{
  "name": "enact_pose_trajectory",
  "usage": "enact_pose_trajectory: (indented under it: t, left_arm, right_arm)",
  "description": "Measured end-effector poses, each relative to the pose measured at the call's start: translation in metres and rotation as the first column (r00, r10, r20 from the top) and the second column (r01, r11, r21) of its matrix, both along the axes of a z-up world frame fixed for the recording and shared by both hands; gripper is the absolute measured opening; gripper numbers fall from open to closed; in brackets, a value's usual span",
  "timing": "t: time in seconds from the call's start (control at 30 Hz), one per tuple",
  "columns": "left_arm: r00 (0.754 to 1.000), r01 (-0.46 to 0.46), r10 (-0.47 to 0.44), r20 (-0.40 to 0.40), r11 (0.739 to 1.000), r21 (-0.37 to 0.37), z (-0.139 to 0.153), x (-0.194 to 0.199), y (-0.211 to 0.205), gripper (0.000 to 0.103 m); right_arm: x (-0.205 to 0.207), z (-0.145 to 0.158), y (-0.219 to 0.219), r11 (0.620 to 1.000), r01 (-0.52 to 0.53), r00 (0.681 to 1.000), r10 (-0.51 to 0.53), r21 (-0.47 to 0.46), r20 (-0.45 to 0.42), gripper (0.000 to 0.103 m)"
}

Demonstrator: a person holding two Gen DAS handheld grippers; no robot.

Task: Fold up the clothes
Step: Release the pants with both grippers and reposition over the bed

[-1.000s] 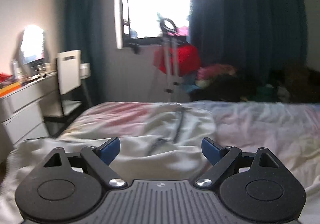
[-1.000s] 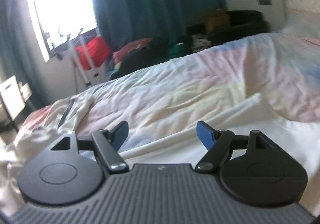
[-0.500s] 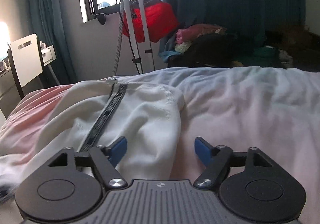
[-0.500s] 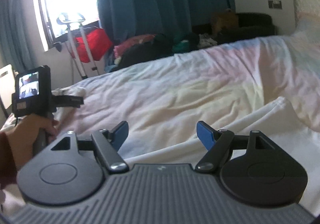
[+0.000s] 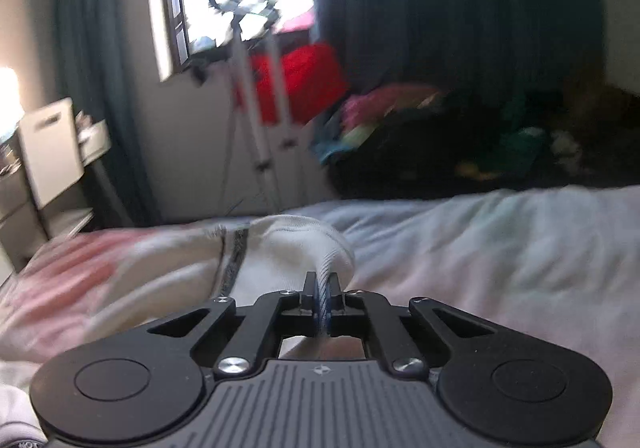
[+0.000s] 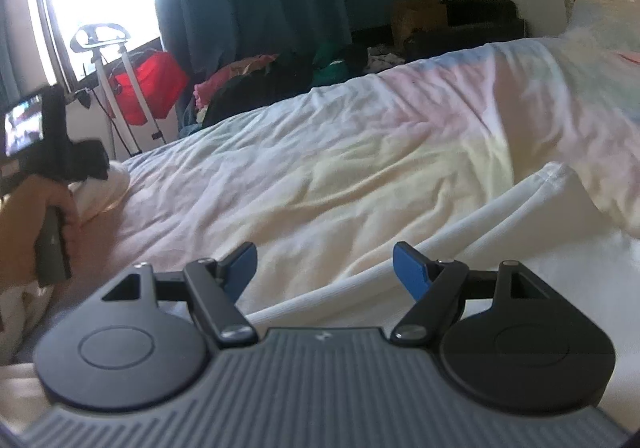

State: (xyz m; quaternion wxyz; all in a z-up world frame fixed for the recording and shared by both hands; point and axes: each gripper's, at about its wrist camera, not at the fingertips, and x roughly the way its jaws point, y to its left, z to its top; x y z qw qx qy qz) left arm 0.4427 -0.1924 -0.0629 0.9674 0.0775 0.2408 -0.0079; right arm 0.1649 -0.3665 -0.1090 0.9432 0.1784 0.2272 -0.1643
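Garment [image 5: 280, 260], white, lies on the bed [image 5: 500, 256], long axis running left to right. Left tool [image 5: 323, 302] pinches its far-left end; right tool [image 6: 324, 268], spread, hovers over the near-right part.

Open bedspread [image 6: 360, 152] ahead — tripod [image 5: 260, 120] beyond

We counted two grippers, left gripper [image 5: 322, 298] and right gripper [image 6: 324, 266], one white garment [image 5: 280, 252], one bed [image 6: 360, 152], one red bag [image 5: 304, 80], one hand [image 6: 36, 224].
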Motion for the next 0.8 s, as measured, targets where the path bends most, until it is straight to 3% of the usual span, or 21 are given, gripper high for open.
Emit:
enact_pose_trajectory:
  t: [0.17, 0.33, 0.47, 0.67, 0.8]
  left_arm:
    - [0.975, 0.206, -0.204, 0.083, 0.978, -0.016, 0.052, -0.043, -0.062, 0.003]
    - [0.917, 0.393, -0.385, 0.109, 0.917, -0.067, 0.082, -0.078, -0.131, 0.003]
    - [0.87, 0.493, -0.488, 0.068, 0.859, -0.136, 0.072, -0.095, -0.166, 0.004]
    - [0.857, 0.508, -0.514, 0.024, 0.838, -0.201, 0.044, -0.119, -0.147, 0.018]
    - [0.854, 0.504, -0.52, -0.001, 0.828, -0.246, 0.03, -0.137, -0.122, 0.04]
  right_arm:
    - [-0.007, 0.006, -0.003, 0.998, 0.053, 0.999, -0.053, -0.017, -0.008, 0.077]
    - [-0.016, 0.009, -0.019, 0.992, 0.127, 0.992, -0.127, 0.024, 0.012, 0.077]
    - [-0.027, 0.006, -0.043, 0.97, 0.223, 0.974, -0.226, 0.097, 0.022, 0.077]
    - [-0.041, -0.007, -0.076, 0.92, 0.319, 0.944, -0.331, 0.229, 0.016, 0.078]
    - [-0.044, -0.011, -0.084, 0.909, 0.301, 0.945, -0.325, 0.289, 0.037, 0.078]
